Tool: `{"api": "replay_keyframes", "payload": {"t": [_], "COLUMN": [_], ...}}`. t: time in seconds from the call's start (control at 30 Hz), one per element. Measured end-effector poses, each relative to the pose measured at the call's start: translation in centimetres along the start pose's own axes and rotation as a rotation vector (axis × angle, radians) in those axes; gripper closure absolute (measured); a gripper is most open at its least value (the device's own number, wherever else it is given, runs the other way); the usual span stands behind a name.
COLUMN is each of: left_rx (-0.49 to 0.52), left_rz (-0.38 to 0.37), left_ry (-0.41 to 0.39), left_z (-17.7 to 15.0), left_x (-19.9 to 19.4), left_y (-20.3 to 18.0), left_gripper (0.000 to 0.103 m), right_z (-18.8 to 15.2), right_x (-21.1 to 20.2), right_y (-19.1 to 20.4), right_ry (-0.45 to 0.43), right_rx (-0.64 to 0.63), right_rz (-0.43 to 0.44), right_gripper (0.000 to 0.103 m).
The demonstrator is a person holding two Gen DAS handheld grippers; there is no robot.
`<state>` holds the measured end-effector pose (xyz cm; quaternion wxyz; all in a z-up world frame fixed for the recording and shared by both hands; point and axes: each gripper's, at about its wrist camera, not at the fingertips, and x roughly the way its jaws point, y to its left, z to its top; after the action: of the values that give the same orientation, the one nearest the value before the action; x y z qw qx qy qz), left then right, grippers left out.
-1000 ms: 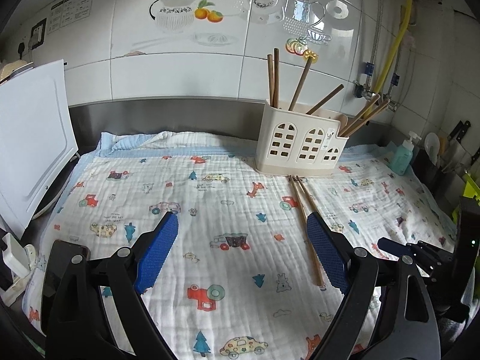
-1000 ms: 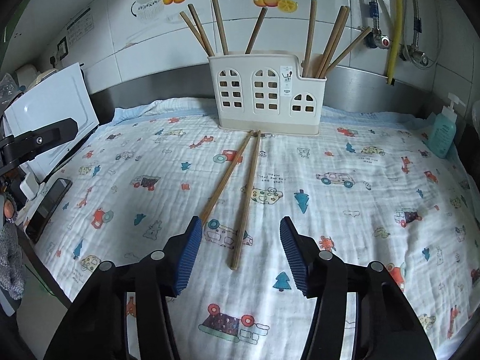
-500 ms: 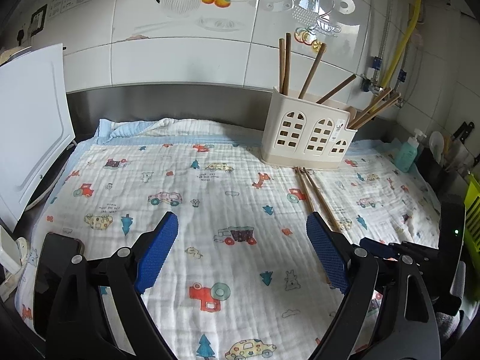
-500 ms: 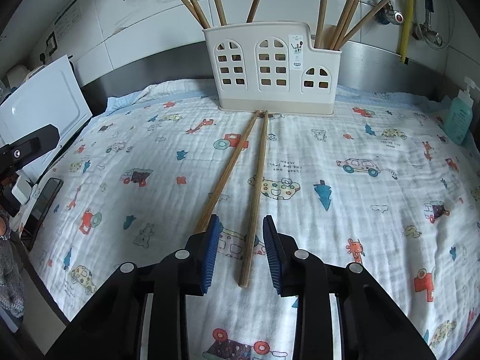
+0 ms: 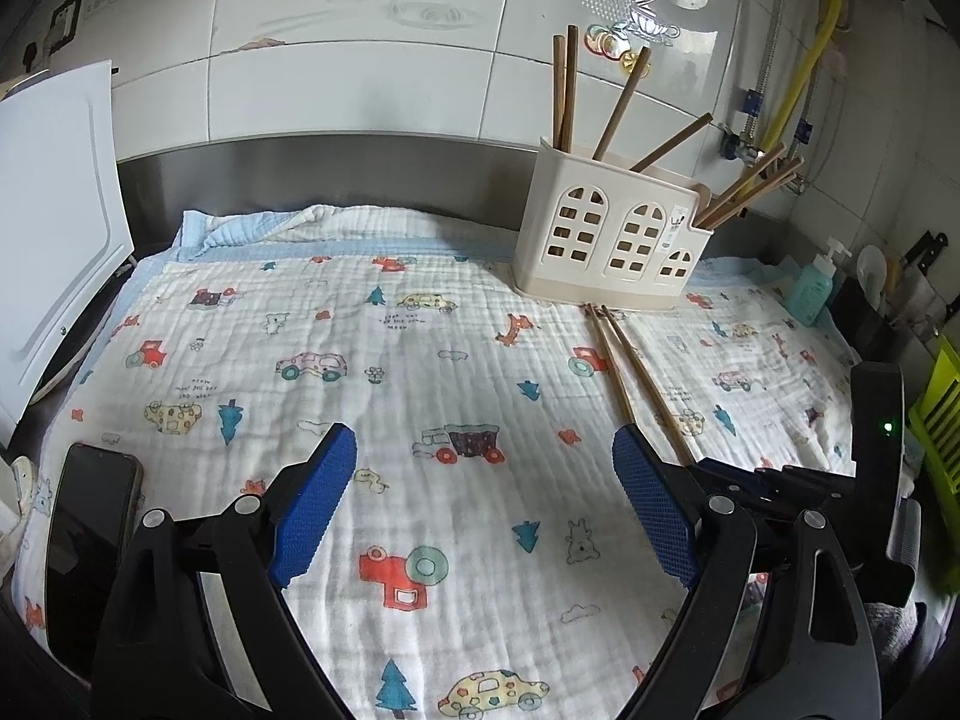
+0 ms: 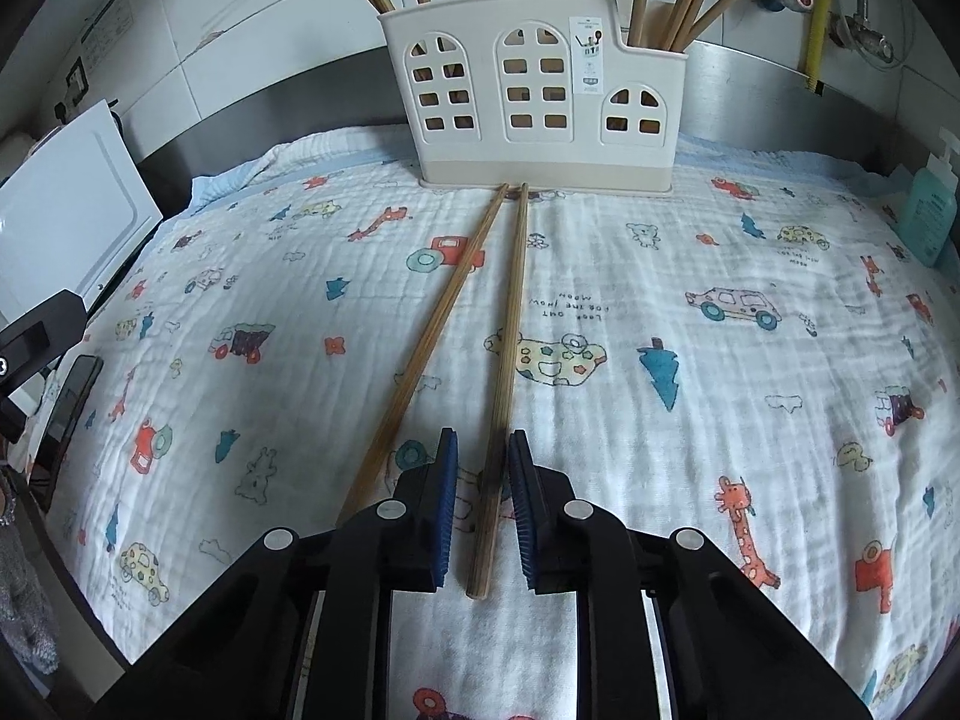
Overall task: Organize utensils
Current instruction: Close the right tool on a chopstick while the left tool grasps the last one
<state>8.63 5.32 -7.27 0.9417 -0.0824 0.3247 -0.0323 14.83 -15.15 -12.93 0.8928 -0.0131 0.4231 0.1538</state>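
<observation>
Two wooden chopsticks lie on the printed cloth, running from the holder toward me. My right gripper [image 6: 483, 456] straddles the near end of the right chopstick [image 6: 510, 312]; its blue pads are narrowly apart and do not clamp it. The left chopstick [image 6: 432, 324] lies just outside the left finger. The cream utensil holder [image 6: 534, 90] stands at the back with several chopsticks upright in it. My left gripper [image 5: 483, 501] is wide open and empty above the cloth, left of the chopsticks [image 5: 636, 378] and the holder [image 5: 612, 234].
A white board [image 5: 54, 210] leans at the left. A black phone [image 5: 84, 534] lies at the cloth's near left corner. A teal soap bottle [image 6: 930, 204] stands at the right. The steel backsplash and tiled wall close the back.
My right gripper has moved forward and down over the right chopstick and its jaws have narrowed around it. The left gripper has drifted back slightly and stayed open.
</observation>
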Motion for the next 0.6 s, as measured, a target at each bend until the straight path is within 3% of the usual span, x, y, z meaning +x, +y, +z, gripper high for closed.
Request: {"api": "replay_keyframes", "payload": {"t": [0.1,0.5,0.6], "left_rx": [0.007,0.051,0.069], "left_rz": [-0.008,-0.06,-0.087], "left_ry": [0.012,0.056,0.078], "left_z": [-0.3,-1.8,-2.1], "left_x": [0.3,1.9,2.6], "left_y": [-0.5,-3.9,-4.9], "left_gripper": [0.016,0.019,0.03], "right_z": [0.0,-0.1,0.5], "right_x": [0.0,-3.1,-5.0], "right_y": [-0.2,-1.1,-1.4], "right_ry": [-0.002,-0.085,-0.135], "right_rx": [0.003,0.009,0.011], "right_rz": [-0.012,-0.02,-0.016], "right_gripper": [0.095,0.097,0.097]}}
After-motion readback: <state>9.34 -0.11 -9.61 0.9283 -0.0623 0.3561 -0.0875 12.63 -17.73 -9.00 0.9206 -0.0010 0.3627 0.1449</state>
